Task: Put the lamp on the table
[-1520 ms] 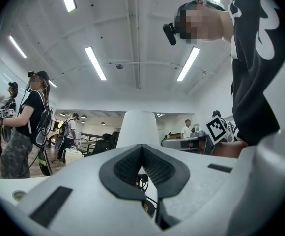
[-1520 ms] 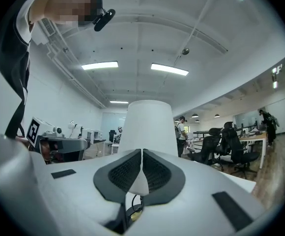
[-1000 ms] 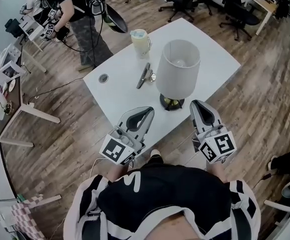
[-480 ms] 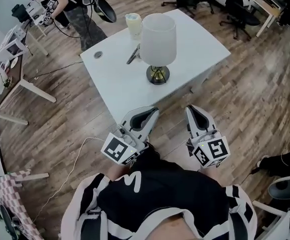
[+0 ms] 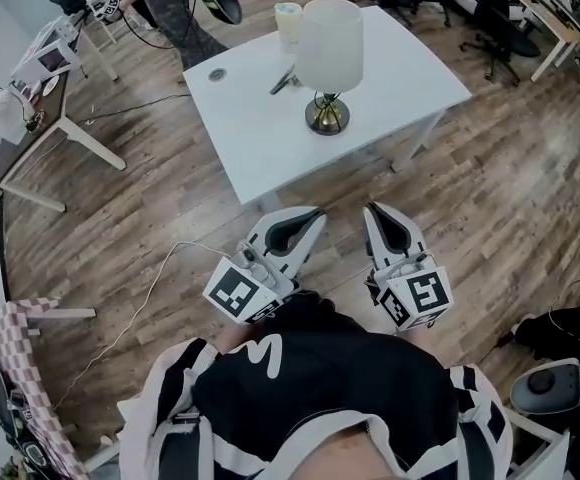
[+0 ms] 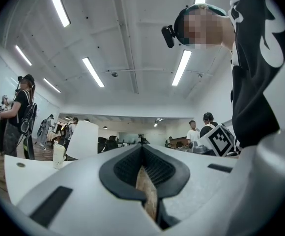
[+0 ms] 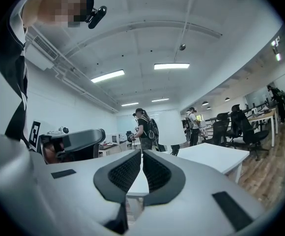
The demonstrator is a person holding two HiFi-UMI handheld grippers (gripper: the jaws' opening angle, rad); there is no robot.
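The lamp is seen upright near the middle of the tabletop, its long axis vertical, with the shade uppermost and the round base set flat on the surface. A cup and a slim dark object are found beyond it toward the far left edge, both apart from the base. The left gripper is held with its jaws together and nothing gripped, and the right gripper is likewise closed and empty. Both are carried side by side over the wooden floor, just short of the tabletop's near edge, pointed toward the lamp and touching nothing. Bare surface is left between the base and the near edge, and out to the right corner.
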